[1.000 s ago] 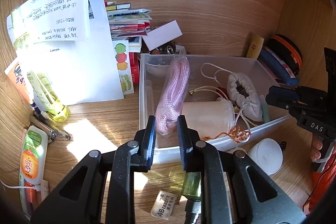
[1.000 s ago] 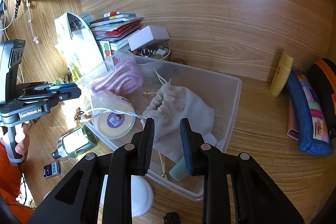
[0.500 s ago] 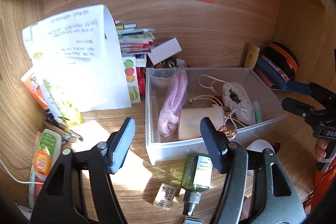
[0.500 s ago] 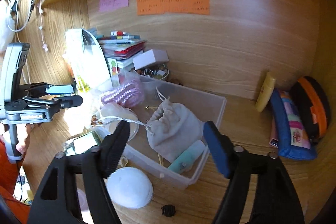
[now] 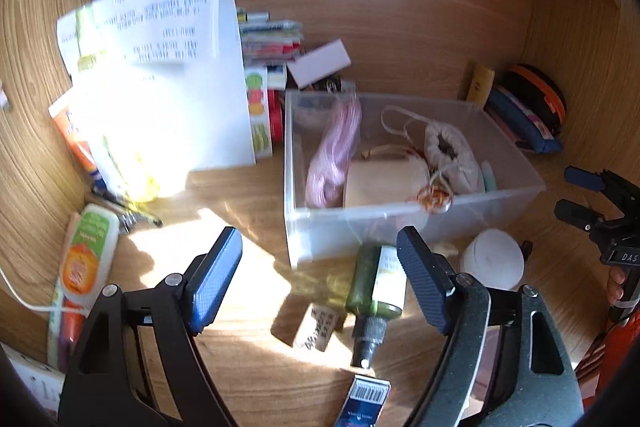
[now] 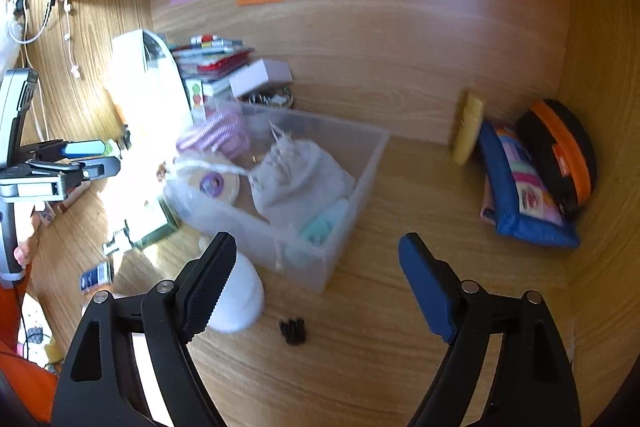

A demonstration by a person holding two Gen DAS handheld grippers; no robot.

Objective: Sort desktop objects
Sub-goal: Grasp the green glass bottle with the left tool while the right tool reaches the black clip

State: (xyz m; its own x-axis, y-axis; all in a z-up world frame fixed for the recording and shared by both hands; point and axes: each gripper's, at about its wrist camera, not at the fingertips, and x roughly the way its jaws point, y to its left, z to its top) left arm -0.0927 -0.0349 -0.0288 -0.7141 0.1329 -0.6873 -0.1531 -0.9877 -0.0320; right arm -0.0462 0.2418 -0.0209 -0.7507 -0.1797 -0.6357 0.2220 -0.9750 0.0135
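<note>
Wooden desk (image 6: 380, 367) under a shelf holds a clear bin (image 5: 400, 223) of pouches and cord near its middle. Only the left wrist view shows the green bottle (image 5: 376, 283) lying before the bin, between the empty, opening jaws of the left gripper (image 5: 320, 263). Only the right wrist view shows the small black clip (image 6: 293, 331) beneath the right gripper (image 6: 316, 259), also opening on nothing.

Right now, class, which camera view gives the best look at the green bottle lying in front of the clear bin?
The left wrist view. The green bottle lies there in full, dark cap toward the camera and white label showing, in front of the clear bin. The right wrist view shows it only as a blurred, glare-washed shape beside the bin.
</note>
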